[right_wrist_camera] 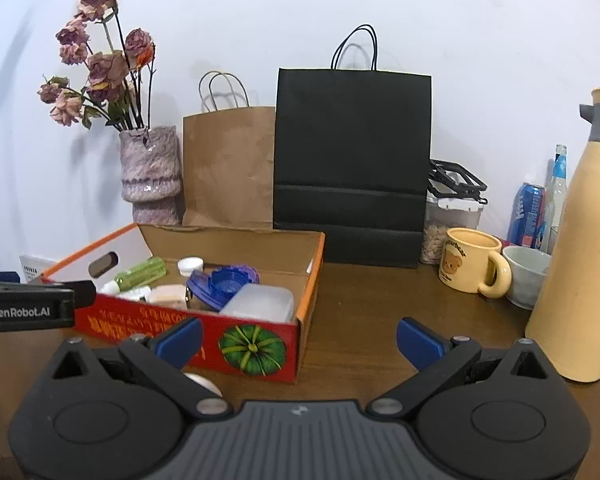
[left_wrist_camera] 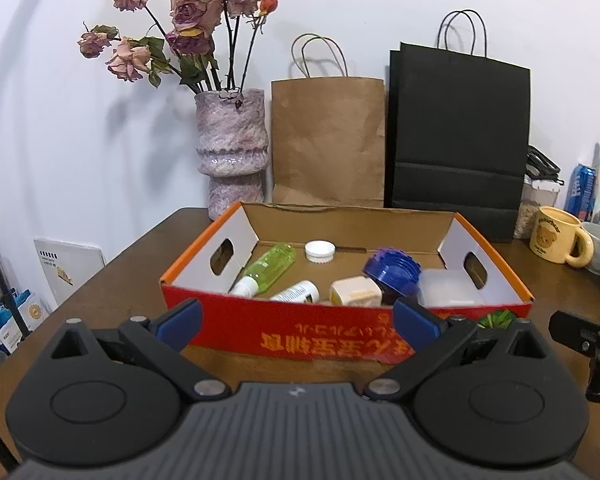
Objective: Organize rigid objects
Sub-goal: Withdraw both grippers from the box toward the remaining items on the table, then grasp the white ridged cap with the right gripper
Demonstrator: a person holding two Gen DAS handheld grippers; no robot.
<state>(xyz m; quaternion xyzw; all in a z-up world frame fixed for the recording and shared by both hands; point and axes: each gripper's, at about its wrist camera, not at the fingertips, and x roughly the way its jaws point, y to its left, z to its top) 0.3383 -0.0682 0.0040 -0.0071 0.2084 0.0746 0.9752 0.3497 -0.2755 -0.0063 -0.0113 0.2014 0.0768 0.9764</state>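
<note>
A red and orange cardboard box (left_wrist_camera: 308,334) stands on the brown table. Inside it lie a green bottle (left_wrist_camera: 270,266), a white cap (left_wrist_camera: 320,250), a small white bottle (left_wrist_camera: 296,292), a cream jar (left_wrist_camera: 356,291), a blue lid (left_wrist_camera: 392,274) and a clear plastic container (left_wrist_camera: 450,288). My left gripper (left_wrist_camera: 298,326) is open and empty just before the box's front wall. My right gripper (right_wrist_camera: 300,340) is open and empty at the box's (right_wrist_camera: 260,344) right front corner. A white round object (right_wrist_camera: 204,384) lies on the table behind its left finger.
A vase with dried roses (left_wrist_camera: 232,148), a brown paper bag (left_wrist_camera: 328,140) and a black paper bag (left_wrist_camera: 456,140) stand behind the box. A yellow bear mug (right_wrist_camera: 472,266), a grey cup (right_wrist_camera: 526,276), a tall cream flask (right_wrist_camera: 584,256), a blue can (right_wrist_camera: 530,216) stand at right.
</note>
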